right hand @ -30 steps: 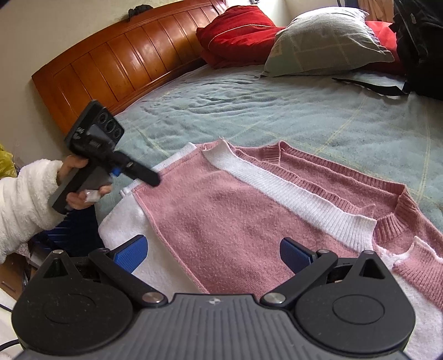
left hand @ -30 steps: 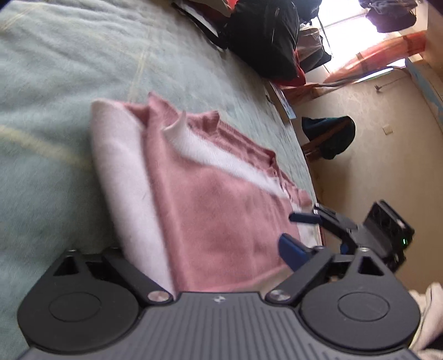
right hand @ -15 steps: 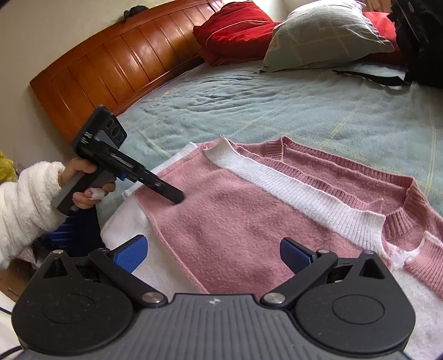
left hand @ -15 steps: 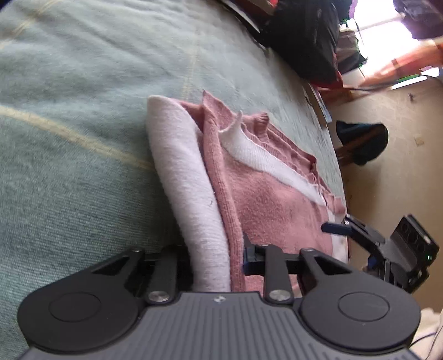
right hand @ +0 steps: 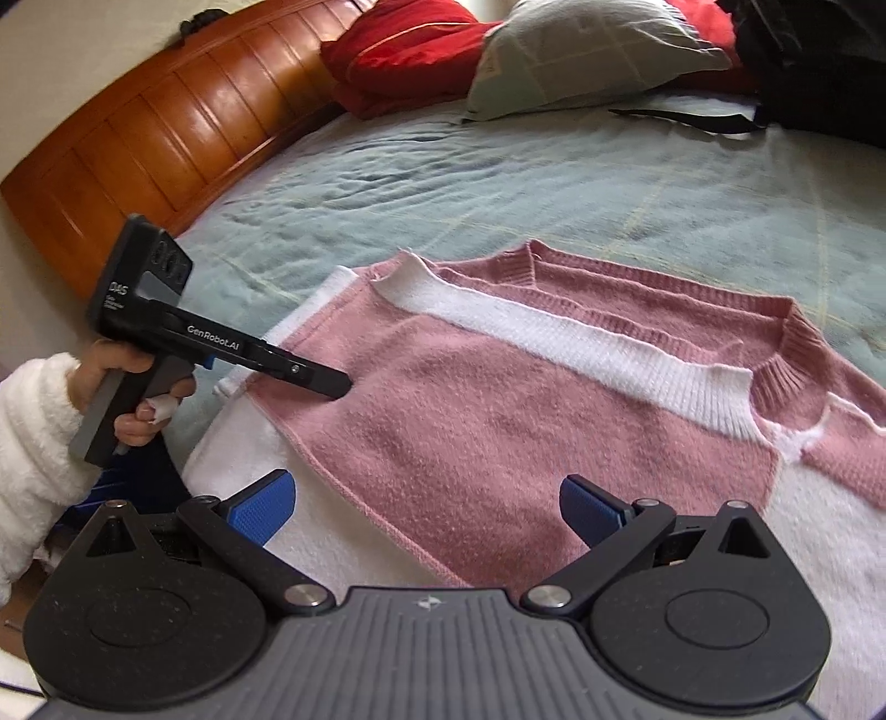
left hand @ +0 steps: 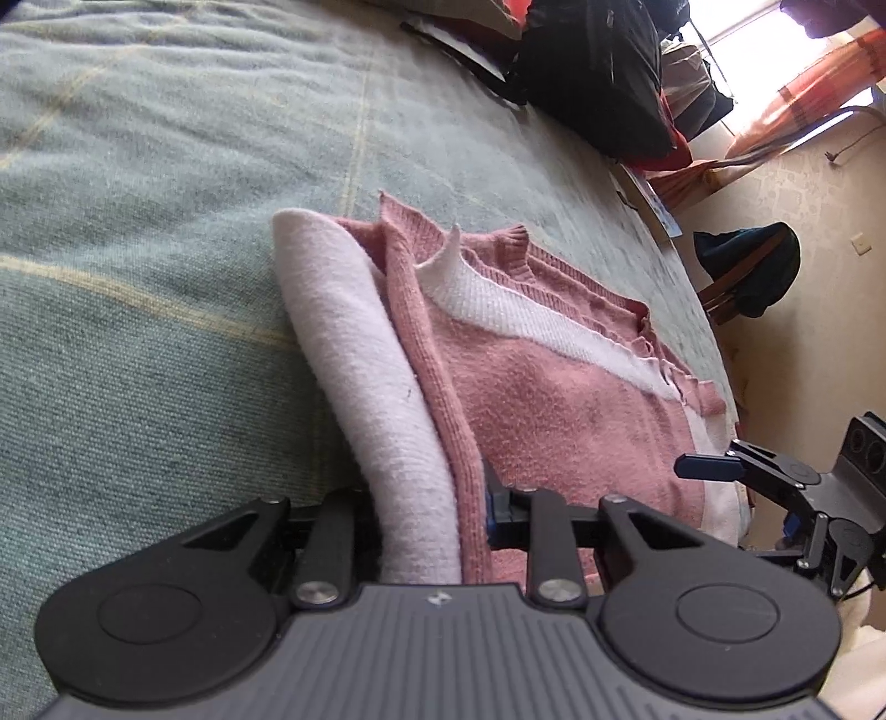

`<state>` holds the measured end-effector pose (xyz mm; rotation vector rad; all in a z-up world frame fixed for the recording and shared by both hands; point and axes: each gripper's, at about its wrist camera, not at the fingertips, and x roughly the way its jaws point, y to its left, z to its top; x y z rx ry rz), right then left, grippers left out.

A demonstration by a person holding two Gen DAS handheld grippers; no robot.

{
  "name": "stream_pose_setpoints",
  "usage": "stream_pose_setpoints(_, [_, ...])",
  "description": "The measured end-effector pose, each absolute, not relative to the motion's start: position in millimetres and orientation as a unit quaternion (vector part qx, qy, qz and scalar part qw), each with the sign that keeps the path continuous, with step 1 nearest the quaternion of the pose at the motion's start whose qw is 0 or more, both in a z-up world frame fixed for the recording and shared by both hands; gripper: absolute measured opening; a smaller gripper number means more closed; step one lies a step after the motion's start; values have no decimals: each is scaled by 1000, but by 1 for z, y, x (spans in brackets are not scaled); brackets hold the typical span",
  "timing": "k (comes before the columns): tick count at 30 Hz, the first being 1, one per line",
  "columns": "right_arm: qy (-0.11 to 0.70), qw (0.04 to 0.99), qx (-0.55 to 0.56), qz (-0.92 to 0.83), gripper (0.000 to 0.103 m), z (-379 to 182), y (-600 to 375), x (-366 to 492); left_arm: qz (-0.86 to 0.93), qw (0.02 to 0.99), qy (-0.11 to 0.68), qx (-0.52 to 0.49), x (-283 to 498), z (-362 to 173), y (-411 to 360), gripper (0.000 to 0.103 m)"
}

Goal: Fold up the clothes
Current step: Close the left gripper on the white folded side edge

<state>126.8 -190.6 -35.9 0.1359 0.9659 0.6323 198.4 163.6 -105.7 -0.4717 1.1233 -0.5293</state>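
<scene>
Left wrist view: our left tool (left hand: 426,498) is clamped on the near edge of the sweater (left hand: 554,399), with the rolled white layer and the pink knit edge both pinched between its fingers. The sweater lies on the bed (left hand: 138,277), its long axis running straight away from this tool toward the neckline at the far end. The right tool (left hand: 714,471) appears at the right edge of this view, its fingers pointing in over the sweater's side.

Right wrist view: our right tool (right hand: 426,507) hangs with its blue pads wide apart, holding nothing, low over the near pink and white panel. From here the sweater spreads across the view: the left tool (right hand: 326,382) sits at its left end, the collar at the right. A hand (right hand: 127,387) in a fluffy white sleeve (right hand: 33,443) grips the left tool's handle.

Relation for the coming move: the left tool already has its end of the sweater; the right tool is over the cloth but unclosed. We judge that any fold would carry the held end along the long axis toward the collar.

View differences: only the left view shows the pinch itself. Only the right view shows the headboard (right hand: 166,138), the pillows (right hand: 581,50), and the sweater's full outline.
</scene>
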Motion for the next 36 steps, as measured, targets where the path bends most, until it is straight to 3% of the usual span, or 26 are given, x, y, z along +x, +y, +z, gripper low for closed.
stream_pose_setpoints(20, [479, 819, 283, 141, 103, -43, -199, 121, -234, 810, 504, -190, 190, -103, 152, 27])
stream_pose_setpoints(36, [453, 849, 258, 85, 103, -58, -191, 192, -265, 797, 496, -219, 192, -112, 167, 26])
